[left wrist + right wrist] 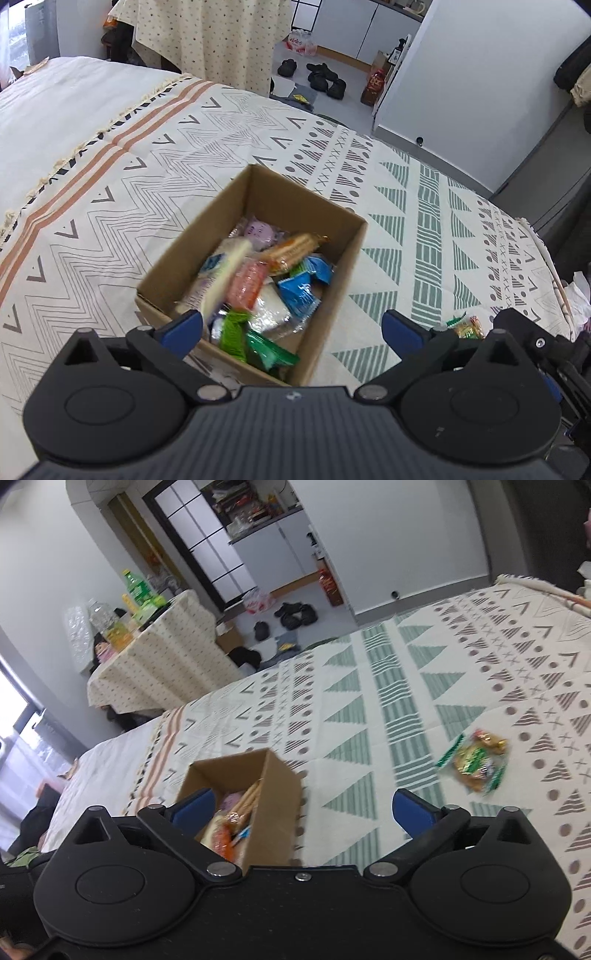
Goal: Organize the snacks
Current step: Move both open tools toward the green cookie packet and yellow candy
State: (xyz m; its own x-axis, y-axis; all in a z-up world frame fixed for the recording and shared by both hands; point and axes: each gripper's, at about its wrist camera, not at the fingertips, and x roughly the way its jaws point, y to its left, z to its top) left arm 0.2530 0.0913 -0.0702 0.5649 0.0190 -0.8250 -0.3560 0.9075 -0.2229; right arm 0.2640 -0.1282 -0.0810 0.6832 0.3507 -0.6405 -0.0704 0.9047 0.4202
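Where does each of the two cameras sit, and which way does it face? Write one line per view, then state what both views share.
Left wrist: rides on the left gripper, looking down into the cardboard box of snacks; its open blue-tipped fingers show.
Right wrist: rides on the right gripper, tilted, looking across the patterned bedspread toward the kitchen; its open fingers show.
Shared: the box, the bedspread and the loose snack packet lying outside the box.

A bed (110, 155) with a cream patterned blanket fills the room's foreground. Beyond its far edge stand a cloth-draped table (159, 664), grey floor (354, 74) strewn with black shoes (325, 79), and white walls (388, 535).
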